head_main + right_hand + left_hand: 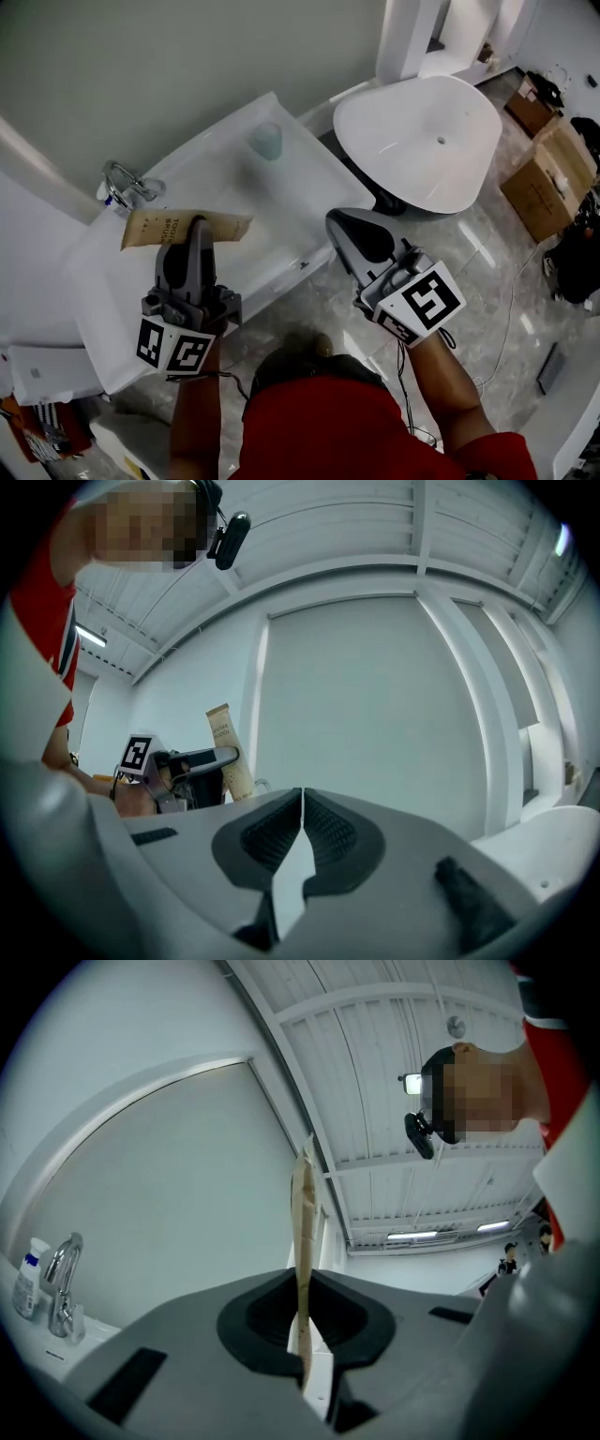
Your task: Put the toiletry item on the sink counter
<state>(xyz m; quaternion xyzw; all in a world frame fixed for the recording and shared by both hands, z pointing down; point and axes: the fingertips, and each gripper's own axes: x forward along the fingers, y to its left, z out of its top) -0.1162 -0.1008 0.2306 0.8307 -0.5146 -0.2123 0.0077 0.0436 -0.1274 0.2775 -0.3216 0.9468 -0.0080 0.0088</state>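
Note:
A flat tan toiletry tube (186, 228) with dark print is held level above the white sink counter (234, 178). My left gripper (197, 225) is shut on its middle. In the left gripper view the tube (304, 1241) shows edge-on, pinched between the jaws and rising past them. My right gripper (345, 223) hovers over the floor between the counter and a white tub, shut with nothing in it (302, 803). From the right gripper view the tube (230, 752) and the left gripper (202, 759) appear at the left.
A chrome faucet (127, 185) stands at the counter's left end, and a pale green cup (266, 141) sits near the back wall. A white freestanding tub (419, 141) is at the right, with cardboard boxes (548, 178) beyond. A small bottle (30, 1279) stands by the faucet (62, 1283).

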